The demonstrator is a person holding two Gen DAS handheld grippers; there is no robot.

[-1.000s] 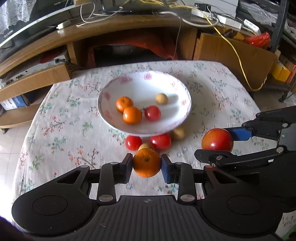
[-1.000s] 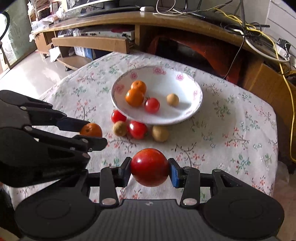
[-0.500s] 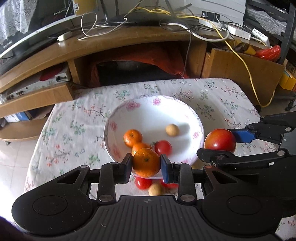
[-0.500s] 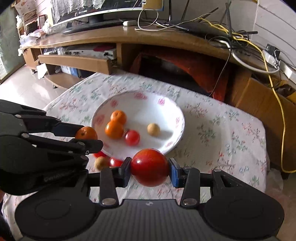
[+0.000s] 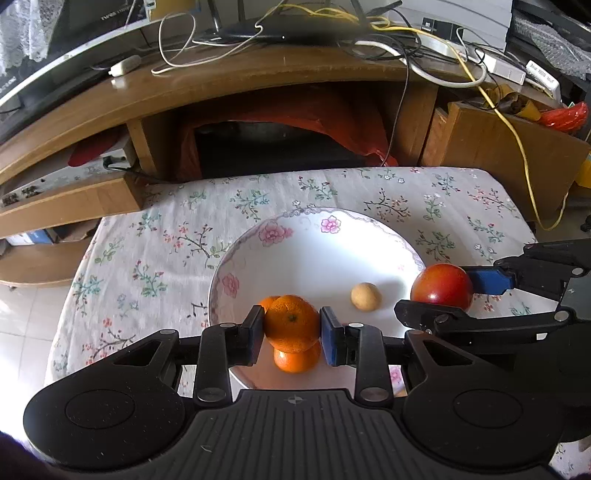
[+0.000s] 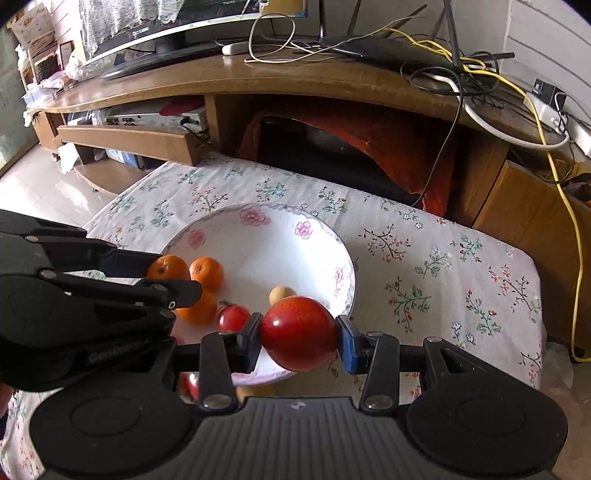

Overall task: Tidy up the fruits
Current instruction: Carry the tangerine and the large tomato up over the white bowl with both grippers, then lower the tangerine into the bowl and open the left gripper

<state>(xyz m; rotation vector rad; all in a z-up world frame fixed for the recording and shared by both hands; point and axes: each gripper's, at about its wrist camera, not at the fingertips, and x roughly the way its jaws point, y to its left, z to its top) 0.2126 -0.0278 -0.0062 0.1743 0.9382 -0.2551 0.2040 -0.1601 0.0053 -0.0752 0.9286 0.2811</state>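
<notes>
My left gripper (image 5: 292,329) is shut on an orange mandarin (image 5: 291,322) and holds it above the near left part of the white flowered bowl (image 5: 321,225). My right gripper (image 6: 299,339) is shut on a red apple (image 6: 299,338) above the bowl's (image 6: 258,218) near right rim. The apple also shows in the left wrist view (image 5: 442,288). In the bowl lie two mandarins (image 6: 207,272), a red tomato (image 6: 233,317) and a small tan fruit (image 5: 365,296). Part of a red tomato (image 6: 192,384) and of a tan fruit (image 6: 255,390) lie on the cloth before the bowl.
The table has a floral cloth (image 5: 155,236). Behind it stands a wooden TV stand (image 5: 258,85) with cables, a monitor (image 6: 177,26) and a low shelf (image 6: 129,142). A yellow cable (image 6: 569,221) hangs at the right. Tiled floor (image 5: 22,325) lies to the left.
Both grippers have moved forward over the bowl with their fruit still held. The loose fruits on the cloth have slipped below the left gripper's view.
</notes>
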